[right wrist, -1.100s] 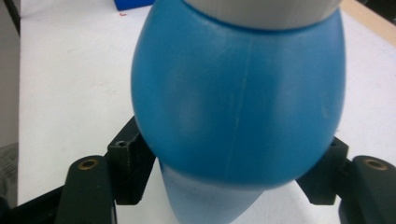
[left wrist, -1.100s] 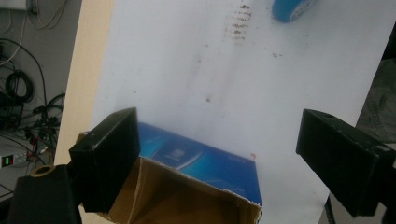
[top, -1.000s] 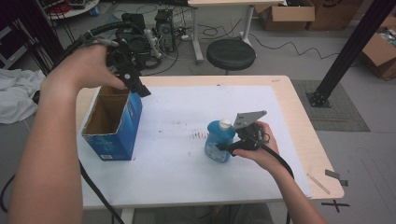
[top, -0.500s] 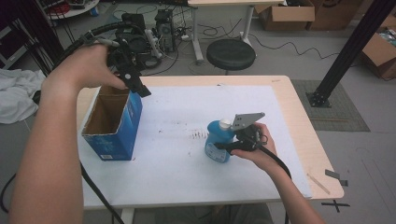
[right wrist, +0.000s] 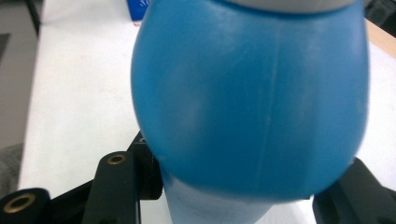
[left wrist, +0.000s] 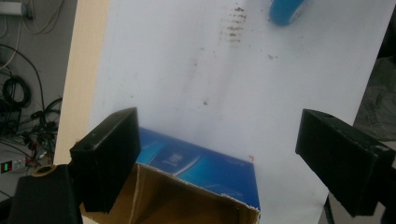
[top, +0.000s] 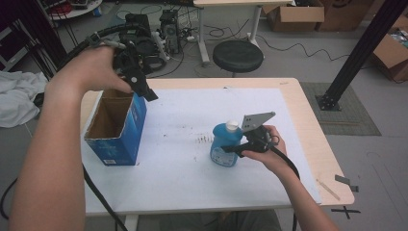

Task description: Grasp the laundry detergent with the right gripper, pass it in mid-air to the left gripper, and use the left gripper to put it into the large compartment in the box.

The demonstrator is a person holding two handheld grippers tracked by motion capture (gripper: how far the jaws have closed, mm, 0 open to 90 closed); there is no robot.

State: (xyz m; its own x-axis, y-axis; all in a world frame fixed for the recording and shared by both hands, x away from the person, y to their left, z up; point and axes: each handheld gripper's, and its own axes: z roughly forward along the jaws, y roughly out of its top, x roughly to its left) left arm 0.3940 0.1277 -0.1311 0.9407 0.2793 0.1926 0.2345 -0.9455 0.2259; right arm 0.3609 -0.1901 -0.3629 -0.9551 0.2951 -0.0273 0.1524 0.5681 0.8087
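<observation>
A blue plastic bottle (top: 224, 144) with a white cap stands upright on the white table sheet (top: 192, 110), right of centre. My right gripper (top: 236, 148) comes at it from the right; its jaws have just been closing and now press the bottle's sides. In the right gripper view the bottle (right wrist: 252, 107) bulges between the black jaws. My left gripper (top: 144, 91) hangs open in the air above the far end of an open-topped blue cardboard box (top: 118, 127). Its wide-apart jaws frame the box (left wrist: 201, 165), and the bottle (left wrist: 286, 10) shows far off.
The box stands at the table's left side, its cardboard inside showing. Small brown marks (top: 204, 139) stain the sheet left of the bottle. A black stool (top: 238, 55) and cables lie beyond the far edge; a black post (top: 356, 53) rises at the right.
The right gripper's jaws have drawn in against the bottle. Both hands, the bottle and the box have kept their places.
</observation>
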